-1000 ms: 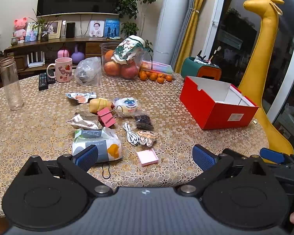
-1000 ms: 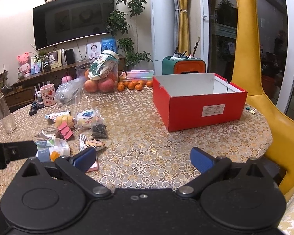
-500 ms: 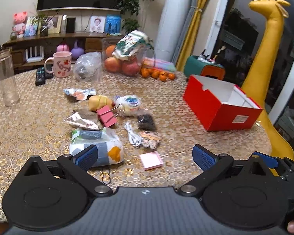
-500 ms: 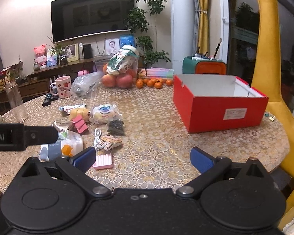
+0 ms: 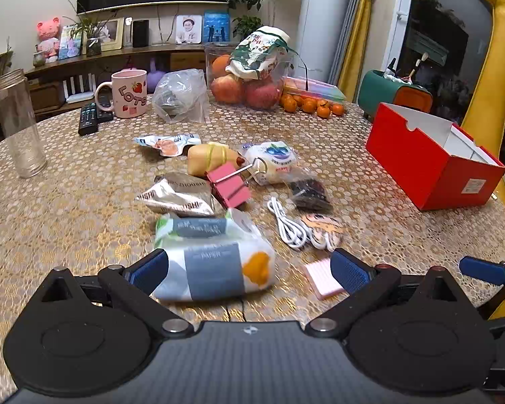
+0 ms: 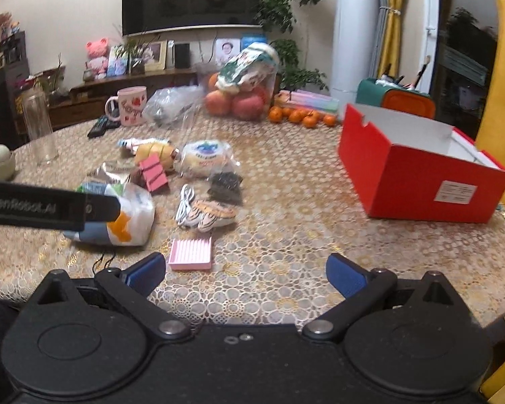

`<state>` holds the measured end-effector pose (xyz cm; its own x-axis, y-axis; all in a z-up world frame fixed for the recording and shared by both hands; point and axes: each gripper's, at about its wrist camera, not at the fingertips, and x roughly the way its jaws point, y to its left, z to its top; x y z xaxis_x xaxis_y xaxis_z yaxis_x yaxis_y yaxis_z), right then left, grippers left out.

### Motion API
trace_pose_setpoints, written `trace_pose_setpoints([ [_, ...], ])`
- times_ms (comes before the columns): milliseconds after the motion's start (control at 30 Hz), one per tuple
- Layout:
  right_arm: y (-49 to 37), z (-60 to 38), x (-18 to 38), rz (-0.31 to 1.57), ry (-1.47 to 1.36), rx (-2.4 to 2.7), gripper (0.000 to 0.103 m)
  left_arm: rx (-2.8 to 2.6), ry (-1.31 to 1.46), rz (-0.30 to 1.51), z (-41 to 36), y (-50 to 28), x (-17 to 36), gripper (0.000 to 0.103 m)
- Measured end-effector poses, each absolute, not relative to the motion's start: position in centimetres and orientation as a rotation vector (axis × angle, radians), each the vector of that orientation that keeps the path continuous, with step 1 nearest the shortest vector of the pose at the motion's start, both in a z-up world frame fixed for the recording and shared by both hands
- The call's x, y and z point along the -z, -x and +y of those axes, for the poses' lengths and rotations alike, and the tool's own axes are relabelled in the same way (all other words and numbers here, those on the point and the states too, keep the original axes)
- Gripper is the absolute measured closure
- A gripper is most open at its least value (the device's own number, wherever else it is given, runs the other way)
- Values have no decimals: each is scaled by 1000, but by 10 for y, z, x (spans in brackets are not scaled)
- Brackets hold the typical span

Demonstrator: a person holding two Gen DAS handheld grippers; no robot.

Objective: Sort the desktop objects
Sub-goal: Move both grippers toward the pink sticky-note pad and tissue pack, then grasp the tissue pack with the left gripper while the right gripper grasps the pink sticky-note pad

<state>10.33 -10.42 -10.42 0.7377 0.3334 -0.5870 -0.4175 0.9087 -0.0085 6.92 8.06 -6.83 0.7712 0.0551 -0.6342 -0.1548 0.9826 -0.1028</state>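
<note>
Tissue pack [image 5: 215, 262]: lying dead ahead of left gripper [image 5: 249, 269] and just inside its wide-spread, empty jaws, long axis crosswise to fingers; nearer by far than to right gripper [image 6: 245, 274], likewise spread and empty, with red box [image 6: 417, 181] ahead-right.

tissue pack [image 5: 215, 266], pink clip [image 5: 228, 187], cable [image 5: 288, 225] clustered left of open red box [image 5: 431, 168].

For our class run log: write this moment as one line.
left tool: open, at tissue pack | right tool: open, empty | red box: open
</note>
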Motion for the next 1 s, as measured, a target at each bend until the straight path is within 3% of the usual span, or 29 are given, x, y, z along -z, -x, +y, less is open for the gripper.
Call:
trace_pose_setpoints([
  [533,-129,-74,125,627,185,-522,3,367,-265,666,111,-100,85,0],
  [1000,-140,-44,148,655,268,-569,7,520,-347,766,127,-136,124,0],
])
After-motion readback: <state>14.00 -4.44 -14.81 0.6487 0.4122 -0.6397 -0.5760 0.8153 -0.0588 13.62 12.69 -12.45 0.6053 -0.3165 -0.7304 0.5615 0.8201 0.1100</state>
